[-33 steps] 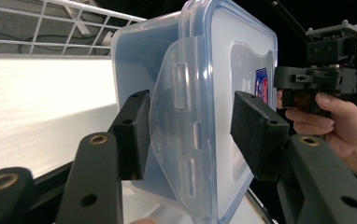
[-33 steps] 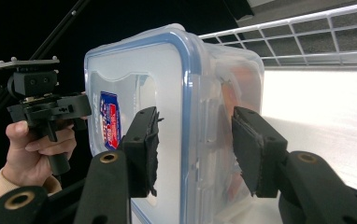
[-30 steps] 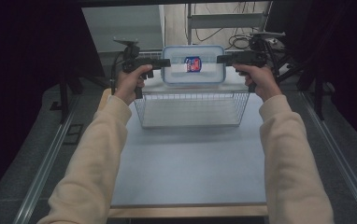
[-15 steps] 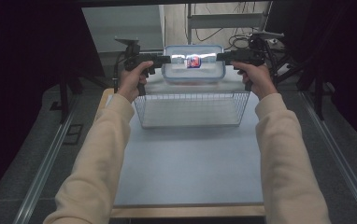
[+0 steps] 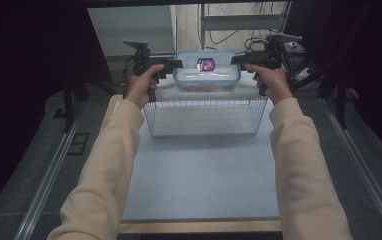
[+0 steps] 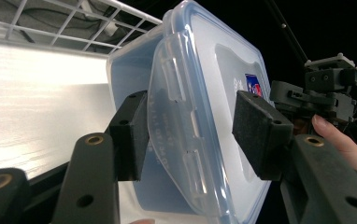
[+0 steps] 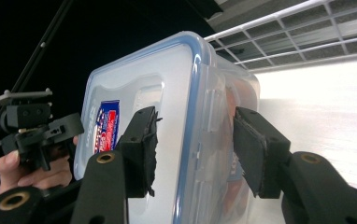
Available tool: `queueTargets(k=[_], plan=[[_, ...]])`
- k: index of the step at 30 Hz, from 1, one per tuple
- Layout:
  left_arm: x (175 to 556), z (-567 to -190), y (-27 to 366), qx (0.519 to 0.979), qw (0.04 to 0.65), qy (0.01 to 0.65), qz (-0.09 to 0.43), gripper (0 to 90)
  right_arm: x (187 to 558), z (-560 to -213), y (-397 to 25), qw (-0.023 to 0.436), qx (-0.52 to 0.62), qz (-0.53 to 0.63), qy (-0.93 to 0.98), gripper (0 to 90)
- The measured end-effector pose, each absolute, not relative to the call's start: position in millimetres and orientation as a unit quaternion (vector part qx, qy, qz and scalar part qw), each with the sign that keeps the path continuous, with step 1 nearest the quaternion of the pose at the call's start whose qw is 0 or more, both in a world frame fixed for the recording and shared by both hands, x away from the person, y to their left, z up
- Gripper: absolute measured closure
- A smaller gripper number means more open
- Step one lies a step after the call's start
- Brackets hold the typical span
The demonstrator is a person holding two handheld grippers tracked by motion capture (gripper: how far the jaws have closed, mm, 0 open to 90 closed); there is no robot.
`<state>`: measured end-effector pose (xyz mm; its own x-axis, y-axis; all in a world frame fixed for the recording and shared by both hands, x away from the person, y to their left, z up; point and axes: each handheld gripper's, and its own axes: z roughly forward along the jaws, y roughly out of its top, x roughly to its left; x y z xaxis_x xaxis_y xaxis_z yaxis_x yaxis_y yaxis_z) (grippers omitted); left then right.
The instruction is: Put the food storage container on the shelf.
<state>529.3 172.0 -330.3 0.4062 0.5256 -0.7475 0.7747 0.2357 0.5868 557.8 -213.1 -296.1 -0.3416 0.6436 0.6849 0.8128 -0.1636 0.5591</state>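
A clear plastic container (image 5: pixel 206 77) with a blue-rimmed lid and a red and blue label (image 5: pixel 205 64) hangs in the air over the far rim of the wire basket (image 5: pixel 204 103). My left gripper (image 5: pixel 178 64) is shut on its left end, and my right gripper (image 5: pixel 235 61) is shut on its right end. In the left gripper view my left gripper (image 6: pixel 195 135) has one pad on the lid and one under the container (image 6: pixel 200 84). In the right gripper view my right gripper (image 7: pixel 197 149) clamps the container (image 7: pixel 167 88) the same way. Reddish contents show dimly through the wall.
The white wire basket stands at the far end of the pale table (image 5: pixel 204 175). Behind the table are a frame, cables and dark stands (image 5: pixel 279 30). Metal rails (image 5: pixel 54 165) run along both sides of the table.
The container has come up off the surface behind the basket and moved a little toward me, held between both grippers. Both hands have risen with it.
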Motion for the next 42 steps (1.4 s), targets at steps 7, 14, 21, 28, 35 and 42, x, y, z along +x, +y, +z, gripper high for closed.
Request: queueTargets(k=[7, 14, 21, 28, 35, 42], plan=[[532.9, -332.3, 170.1, 0.608, 0.562, 0.552, -0.099, 46.6, 560.0, -297.2, -207.2, 0.062, -0.585, -0.484, -0.648, 49.1], [532.1, -332.8, 167.3, 0.606, 0.564, 0.553, -0.091, 46.0, 558.1, -296.8, -205.6, 0.059, -0.595, -0.48, -0.642, 45.8], [524.4, -324.2, 171.0, 0.595, 0.588, 0.545, -0.058, 43.5, 549.8, -290.0, -210.7, 0.01, -0.569, -0.496, -0.656, 40.3], [505.4, -314.4, 174.1, 0.608, 0.593, 0.527, -0.018, 38.1, 530.2, -283.3, -221.9, 0.0, -0.52, -0.526, -0.673, 34.7], [482.0, -312.3, 176.7, 0.623, 0.596, 0.506, 0.004, 33.4, 501.6, -287.6, -234.0, -0.015, -0.472, -0.542, -0.695, 32.3], [429.1, -319.9, 175.6, 0.657, 0.597, 0.459, 0.038, 28.5, 458.2, -302.3, -246.3, -0.026, -0.422, -0.548, -0.721, 31.1]])
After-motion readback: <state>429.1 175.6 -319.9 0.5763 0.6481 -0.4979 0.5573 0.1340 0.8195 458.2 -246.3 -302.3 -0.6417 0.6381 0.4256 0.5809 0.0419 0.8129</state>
